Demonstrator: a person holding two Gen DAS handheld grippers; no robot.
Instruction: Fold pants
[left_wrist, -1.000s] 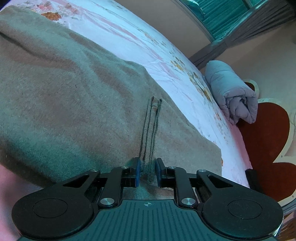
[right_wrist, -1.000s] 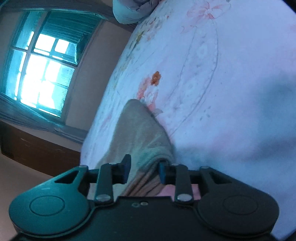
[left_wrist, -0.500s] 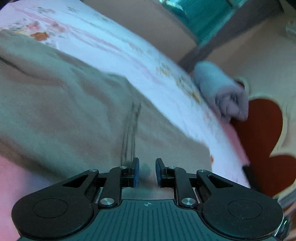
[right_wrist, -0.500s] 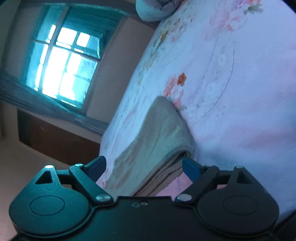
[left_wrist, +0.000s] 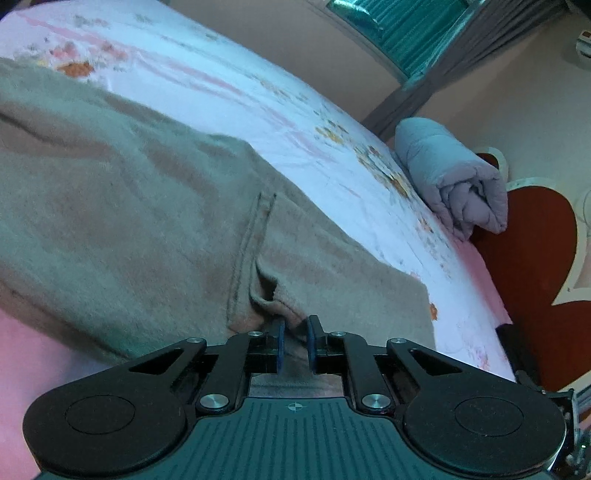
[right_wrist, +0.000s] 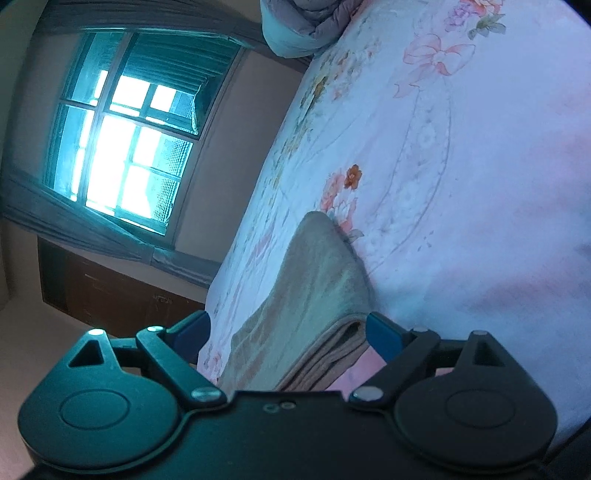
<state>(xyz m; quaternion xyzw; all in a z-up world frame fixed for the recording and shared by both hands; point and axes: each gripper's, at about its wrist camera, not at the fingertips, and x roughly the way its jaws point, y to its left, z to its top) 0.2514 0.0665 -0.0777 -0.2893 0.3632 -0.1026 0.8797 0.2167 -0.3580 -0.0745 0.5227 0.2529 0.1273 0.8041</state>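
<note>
Left wrist view: the grey-brown fleece pants (left_wrist: 140, 206) lie spread across the bed with the pale floral sheet (left_wrist: 258, 99), filling the left and middle of the picture.
Pants detail: a stitched pocket seam runs down the cloth toward the camera, and a small ridge of fabric is bunched up just ahead of the fingertips.
Left gripper (left_wrist: 294, 332): its blue-padded fingers are pressed nearly together, pinching that raised fold of the pants at the near edge; the jaws have just been closing further on the cloth.
Beyond the pants: a rolled grey quilted blanket (left_wrist: 454, 181) sits at the far end of the bed, against a red heart-shaped headboard with a cream border (left_wrist: 532, 258).
Right wrist view: the pants (right_wrist: 314, 295) show as a folded stack, several layers visible at the near edge, lying on the sheet (right_wrist: 461, 166) close to the bed's left side.
Right gripper (right_wrist: 288, 334): its fingers stand spread wide, one on each side of the folded edge; the pads do not press on the cloth.
Background right view: a bright paned window with a grey curtain (right_wrist: 125, 136), and a dark brown wooden cabinet (right_wrist: 110, 295) below it.
</note>
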